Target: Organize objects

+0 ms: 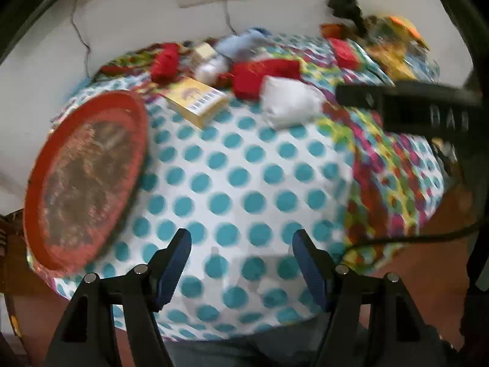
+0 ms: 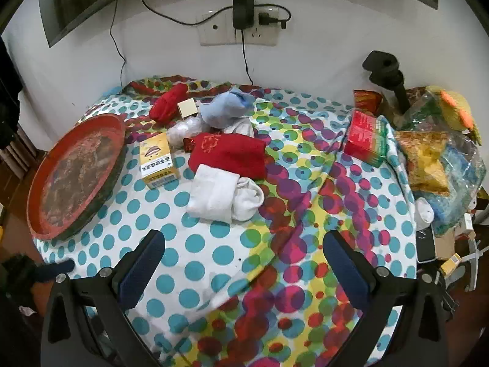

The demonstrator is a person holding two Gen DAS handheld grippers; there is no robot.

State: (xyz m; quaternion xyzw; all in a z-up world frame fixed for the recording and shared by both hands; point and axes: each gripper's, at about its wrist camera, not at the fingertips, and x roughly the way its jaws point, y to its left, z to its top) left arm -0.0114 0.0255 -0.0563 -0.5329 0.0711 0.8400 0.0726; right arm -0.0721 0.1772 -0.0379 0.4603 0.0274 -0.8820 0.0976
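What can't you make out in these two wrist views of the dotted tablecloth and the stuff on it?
- Printing on the yellow cardboard box: too small in the right wrist view, motion-blurred in the left.
- Design inside the round red tray: worn and indistinct in both views.
- Contents of the clear plastic bags: crumpled, cut off at the right wrist view's edge.
- What lies under the red knitted cloth: covered.

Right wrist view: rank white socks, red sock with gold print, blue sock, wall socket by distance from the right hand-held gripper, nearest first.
From the right hand-held gripper, open over the spotted cloth:
1. White socks, just ahead, slightly left.
2. Red sock with gold print, directly behind them.
3. Blue sock, farther back, mid-table.
4. Wall socket, on the wall beyond the table.
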